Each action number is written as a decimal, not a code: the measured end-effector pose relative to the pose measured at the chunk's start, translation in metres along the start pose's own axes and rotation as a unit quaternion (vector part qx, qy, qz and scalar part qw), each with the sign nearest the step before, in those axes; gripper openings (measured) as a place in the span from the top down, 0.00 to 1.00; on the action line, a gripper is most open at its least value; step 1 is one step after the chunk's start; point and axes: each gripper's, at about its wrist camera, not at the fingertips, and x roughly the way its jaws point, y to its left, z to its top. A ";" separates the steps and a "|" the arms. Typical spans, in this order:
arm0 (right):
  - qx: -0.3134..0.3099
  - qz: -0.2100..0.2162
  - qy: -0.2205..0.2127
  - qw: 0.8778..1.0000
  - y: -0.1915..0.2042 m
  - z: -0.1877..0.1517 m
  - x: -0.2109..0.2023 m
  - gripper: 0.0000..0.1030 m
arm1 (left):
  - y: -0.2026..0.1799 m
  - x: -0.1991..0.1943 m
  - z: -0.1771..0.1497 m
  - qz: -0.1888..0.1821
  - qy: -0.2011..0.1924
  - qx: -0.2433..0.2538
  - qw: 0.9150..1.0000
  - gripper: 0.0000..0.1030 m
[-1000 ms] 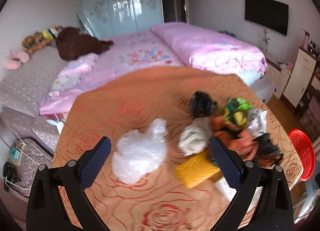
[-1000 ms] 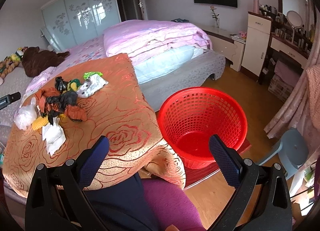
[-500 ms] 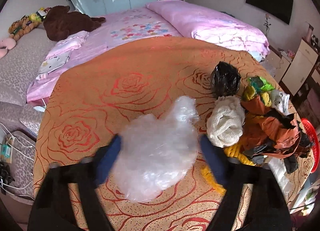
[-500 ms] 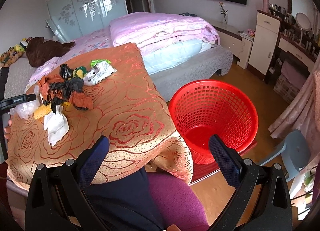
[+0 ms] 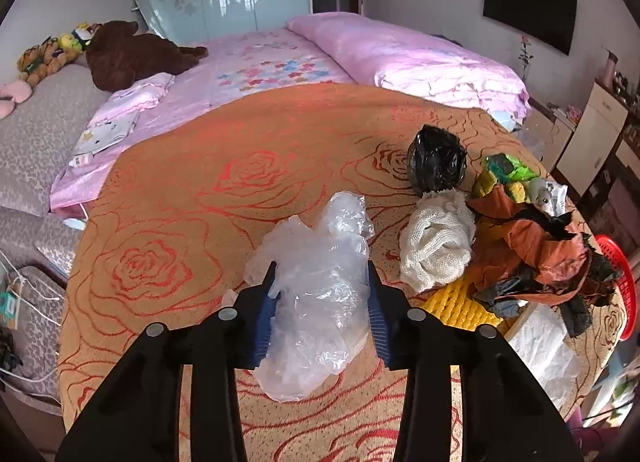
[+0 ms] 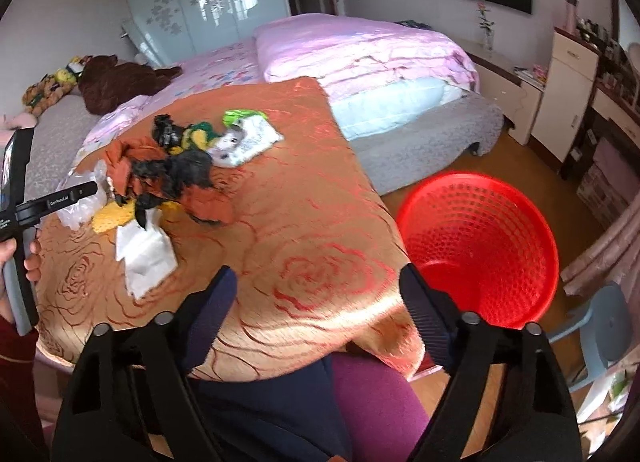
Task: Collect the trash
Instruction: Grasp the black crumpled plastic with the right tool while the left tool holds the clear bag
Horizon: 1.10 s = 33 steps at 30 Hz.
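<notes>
A crumpled clear plastic bag (image 5: 320,302) lies on the orange rose tablecloth (image 5: 200,190). My left gripper (image 5: 321,268) straddles it, and its closing jaws have both blue pads against the bag's sides. To the right sits a trash pile: a black bag (image 5: 436,162), white netting (image 5: 436,246), orange wrappers (image 5: 536,242), a yellow sponge (image 5: 456,306) and white paper (image 5: 544,350). My right gripper (image 6: 318,274) hovers over the table's near edge, its jaws closing with nothing between them. The red basket (image 6: 480,246) stands empty on the floor to the right.
A pink-covered bed (image 6: 360,50) lies behind the table. White cabinets (image 6: 568,86) line the right wall. A blue stool (image 6: 600,326) stands beside the basket. The person's purple lap (image 6: 372,402) is under my right gripper. Cables (image 5: 24,294) lie to the table's left.
My left gripper came down onto the clear bag and its jaws narrowed from wide open to touching it. My right gripper swung left from the basket toward the table and narrowed slightly.
</notes>
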 end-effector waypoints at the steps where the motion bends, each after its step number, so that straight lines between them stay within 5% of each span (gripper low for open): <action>1: -0.006 0.002 -0.002 1.000 0.004 0.003 0.001 0.25 | 0.001 -0.004 0.000 0.001 -0.005 -0.001 1.000 0.64; 12: -0.064 0.068 -0.022 0.995 0.059 0.056 0.022 0.25 | 0.002 -0.053 -0.004 -0.008 -0.052 -0.017 0.998 0.64; 17: -0.092 0.112 0.007 0.989 0.084 0.069 0.049 0.24 | 0.000 -0.058 -0.008 -0.019 -0.055 -0.021 0.998 0.64; 22: -0.113 0.108 0.033 0.987 0.096 0.069 0.074 0.25 | -0.005 -0.055 -0.012 -0.026 -0.049 -0.023 0.998 0.63; 28: -0.103 0.123 0.045 0.986 0.090 0.063 0.079 0.57 | -0.008 -0.053 -0.016 -0.029 -0.048 -0.027 0.998 0.63; 33: -0.091 0.127 0.032 0.987 0.084 0.061 0.072 0.63 | -0.013 -0.057 -0.019 -0.024 -0.056 -0.023 0.998 0.63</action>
